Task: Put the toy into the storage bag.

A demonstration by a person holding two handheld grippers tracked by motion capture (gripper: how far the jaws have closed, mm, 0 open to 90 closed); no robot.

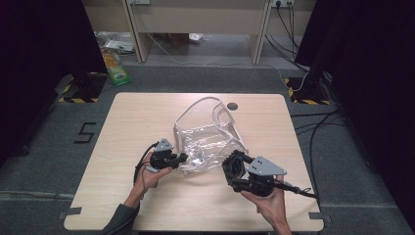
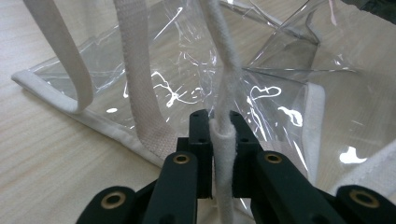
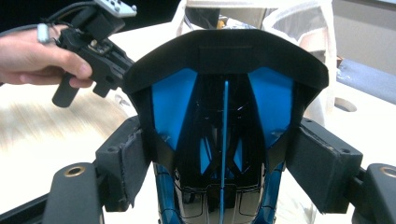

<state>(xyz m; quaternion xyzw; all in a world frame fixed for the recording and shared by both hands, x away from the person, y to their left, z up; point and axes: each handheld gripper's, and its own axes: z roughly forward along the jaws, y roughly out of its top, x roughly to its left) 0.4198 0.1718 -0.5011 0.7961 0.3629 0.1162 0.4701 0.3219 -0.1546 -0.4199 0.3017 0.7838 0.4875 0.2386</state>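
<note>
Clear plastic tote bag with white fabric trim [image 1: 208, 142] lies mid-counter, its inside empty as far as I can see. Left gripper [image 1: 182, 157] has its jaws pinched on the bag's white edge; right gripper [image 1: 234, 164] clamps a black-and-blue shoe [image 3: 223, 121] just beside it. No readable writing.

The bag [image 1: 208, 139] lies on the middle of the surface [image 1: 132, 122]. The left claw [image 1: 182, 157] is at its left edge, the right claw [image 1: 234, 165] with the shoe [image 1: 236, 163] at its right, both at the bag's near side.
</note>
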